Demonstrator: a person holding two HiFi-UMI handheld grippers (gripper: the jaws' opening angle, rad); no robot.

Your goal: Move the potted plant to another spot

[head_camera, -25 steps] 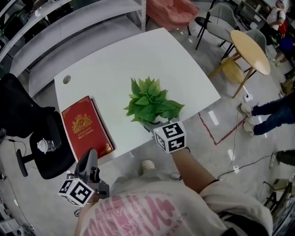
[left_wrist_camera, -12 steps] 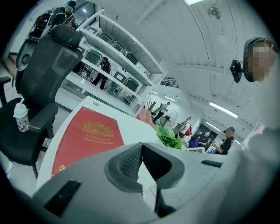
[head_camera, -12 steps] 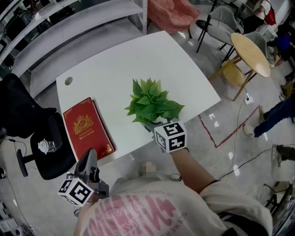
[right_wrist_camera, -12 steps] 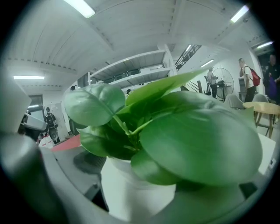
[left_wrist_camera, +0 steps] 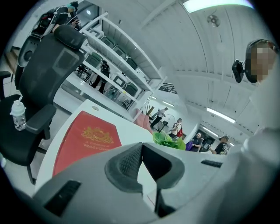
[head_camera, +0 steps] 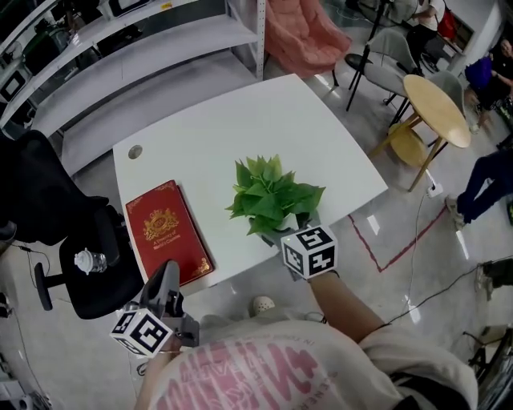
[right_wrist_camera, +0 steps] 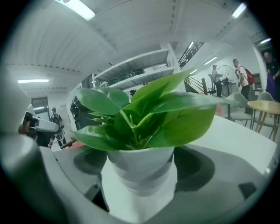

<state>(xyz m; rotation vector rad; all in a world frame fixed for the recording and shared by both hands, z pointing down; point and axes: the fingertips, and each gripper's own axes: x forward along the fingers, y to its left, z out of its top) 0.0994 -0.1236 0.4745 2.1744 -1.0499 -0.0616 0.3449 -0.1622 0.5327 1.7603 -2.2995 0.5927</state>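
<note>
Potted plant (head_camera: 272, 194) near tabletop (head_camera: 240, 120) front edge, its white pot grasped by right hand-held gripper (head_camera: 288, 227). Left hand-held gripper (head_camera: 167, 271) clenched, empty, off the edge by red book (head_camera: 167, 232). Bare tabletop lies behind the plant.

Office: white desk (head_camera: 224, 128), swivel chair (head_camera: 94, 282), shelving (head_camera: 120, 48)

Bright, even light is given by ceiling strip lights (right_wrist_camera: 74, 8), so only faint, soft shadows are cast on the white table (head_camera: 240, 120), and pale glare is thrown back from the glossy floor (head_camera: 401, 248). Heavy fisheye bending and dark vignetted corners are noted in both gripper views. The potted plant (right_wrist_camera: 140, 131) is rendered fairly sharp, the nearest foreground being softened.
</note>
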